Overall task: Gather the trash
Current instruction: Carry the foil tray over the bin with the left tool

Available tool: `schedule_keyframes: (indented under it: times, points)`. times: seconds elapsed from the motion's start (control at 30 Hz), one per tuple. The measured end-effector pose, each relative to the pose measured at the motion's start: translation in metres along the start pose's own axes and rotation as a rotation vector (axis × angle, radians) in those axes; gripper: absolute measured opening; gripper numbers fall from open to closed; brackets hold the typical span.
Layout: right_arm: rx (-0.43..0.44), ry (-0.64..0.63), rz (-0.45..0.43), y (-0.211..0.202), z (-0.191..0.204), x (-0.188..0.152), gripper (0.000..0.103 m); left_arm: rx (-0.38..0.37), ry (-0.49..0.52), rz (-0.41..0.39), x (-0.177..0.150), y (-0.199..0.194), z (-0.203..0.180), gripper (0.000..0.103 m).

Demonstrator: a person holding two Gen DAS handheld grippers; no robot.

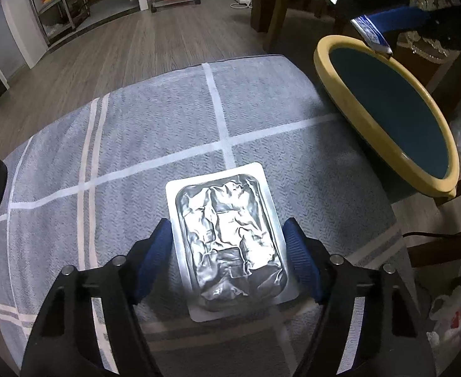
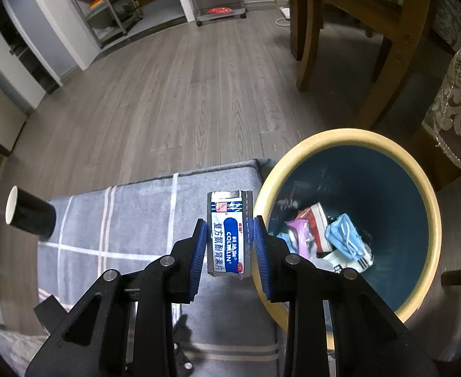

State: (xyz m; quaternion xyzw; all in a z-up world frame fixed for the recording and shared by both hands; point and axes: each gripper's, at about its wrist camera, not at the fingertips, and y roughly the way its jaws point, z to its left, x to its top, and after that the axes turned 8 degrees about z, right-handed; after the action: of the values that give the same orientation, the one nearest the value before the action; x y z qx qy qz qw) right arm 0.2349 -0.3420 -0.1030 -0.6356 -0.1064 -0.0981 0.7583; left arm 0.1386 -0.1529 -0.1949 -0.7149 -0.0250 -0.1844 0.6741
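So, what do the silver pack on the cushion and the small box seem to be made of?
Silver pack: likely metal foil sealed to a white flat border; it is shiny and deeply wrinkled. Small box: probably printed cardboard with a slight gloss; straight folded edges, and it keeps its shape between the right tongs.

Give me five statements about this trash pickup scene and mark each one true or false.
1. The right gripper holds a blue and white medicine box. True.
2. The bin with the yellow rim is empty. False: it already holds a blue face mask and other wrappers.
3. The silver foil blister pack lies on a grey checked cloth. True.
4. The left gripper is nowhere near the blister pack. False: its blue fingers sit on either side of it.
5. The medicine box is already inside the bin. False: it is still in the gripper, beside the rim.
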Motion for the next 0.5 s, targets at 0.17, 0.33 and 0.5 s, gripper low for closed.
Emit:
schedule_keyframes:
  times: [0.17, 0.33, 0.5]
  points:
    - [-0.004, -0.009, 0.004, 0.001, 0.001, 0.001, 0.032, 0.002, -0.003, -0.001, 0.004, -0.003, 0.009, 0.07]
    - [-0.001, -0.006, -0.011, -0.002, 0.001, 0.002, 0.032, 0.012, 0.029, -0.048, 0.007, -0.021, 0.012, 0.07]
    - [-0.004, -0.018, -0.02, -0.006, 0.002, 0.001, 0.032, 0.006, 0.031, -0.1, 0.009, -0.042, 0.016, 0.07]
